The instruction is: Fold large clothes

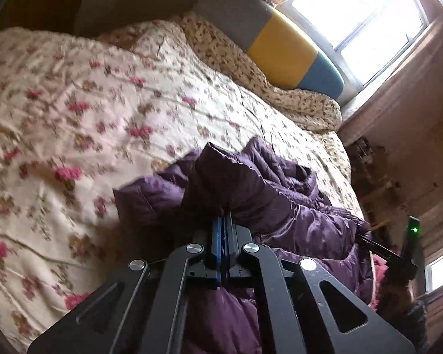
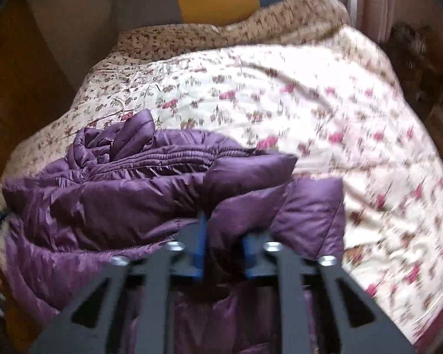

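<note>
A purple quilted puffer jacket (image 1: 274, 206) lies bunched on a floral bedspread (image 1: 73, 112). My left gripper (image 1: 225, 215) is shut on a fold of the jacket, its blue pads pressed together around the fabric. In the right wrist view the jacket (image 2: 118, 194) spreads left and forward, with a bunched part at the far left. My right gripper (image 2: 224, 224) is shut on a thick fold of the jacket held between its blue fingers (image 2: 202, 236). The right gripper (image 1: 410, 247) also shows in the left wrist view at the right edge, with a green light.
The bedspread (image 2: 310, 112) covers the bed. A grey, yellow and blue headboard (image 1: 280, 44) and small-print pillows (image 1: 221, 47) lie at the far end. A bright window (image 1: 363, 14) with pink curtains is on the right. A wooden wardrobe (image 2: 11, 73) stands left.
</note>
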